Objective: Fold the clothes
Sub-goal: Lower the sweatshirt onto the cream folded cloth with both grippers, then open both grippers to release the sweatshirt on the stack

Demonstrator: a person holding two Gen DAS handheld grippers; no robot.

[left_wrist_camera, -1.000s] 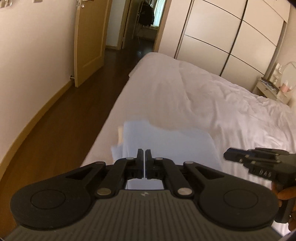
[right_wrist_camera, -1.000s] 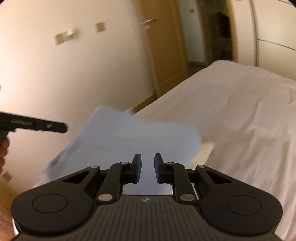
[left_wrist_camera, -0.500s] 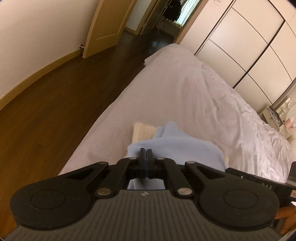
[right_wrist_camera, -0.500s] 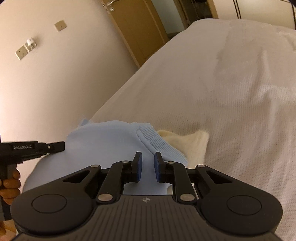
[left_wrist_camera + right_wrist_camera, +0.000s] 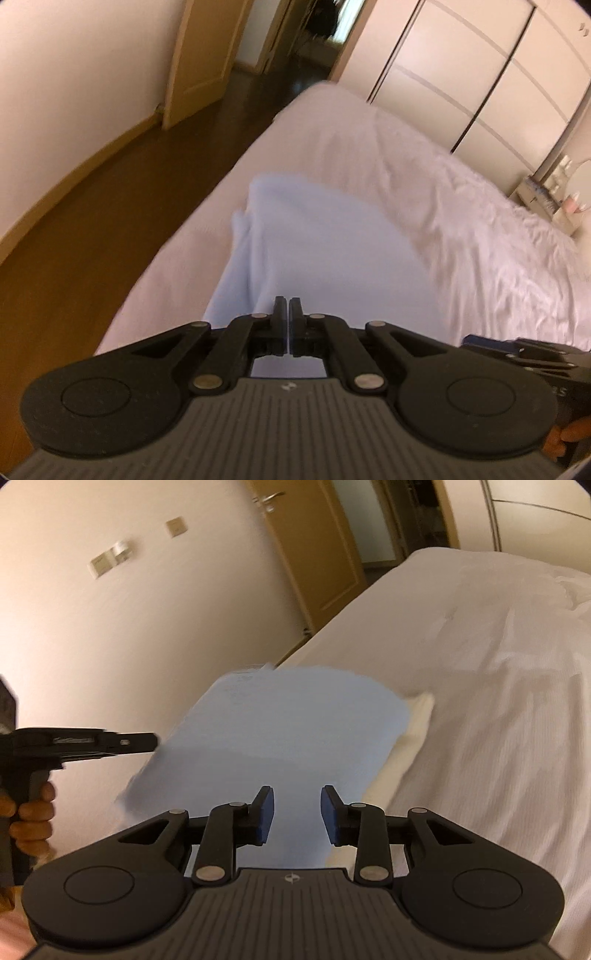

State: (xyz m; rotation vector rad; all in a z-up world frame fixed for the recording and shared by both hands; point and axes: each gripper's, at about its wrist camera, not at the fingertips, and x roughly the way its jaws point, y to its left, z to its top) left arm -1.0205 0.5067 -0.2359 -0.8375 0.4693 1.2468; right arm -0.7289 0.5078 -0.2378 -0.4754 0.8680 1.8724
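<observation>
A light blue garment (image 5: 332,251) is stretched forward over the white bed (image 5: 461,192), blurred by motion. My left gripper (image 5: 287,314) is shut on its near edge. In the right wrist view the same garment (image 5: 288,731) covers most of a cream garment (image 5: 410,731), and the left gripper (image 5: 147,740) meets its left edge. My right gripper (image 5: 297,805) has its jaws opening. Blue cloth shows in the gap, but the blue pads (image 5: 266,812) do not press it. The right gripper (image 5: 517,347) shows at the lower right of the left wrist view.
The bed's left edge drops to a dark wooden floor (image 5: 92,221). A wooden door (image 5: 199,55) and a doorway stand beyond it. Wardrobe doors (image 5: 461,74) and a nightstand (image 5: 546,199) lie to the right. A hand (image 5: 33,812) grips the left gripper's handle.
The blue garment, bunched low on the cream one half a second ago, now stretches out forward. The right jaws have widened. The left jaws stay closed.
</observation>
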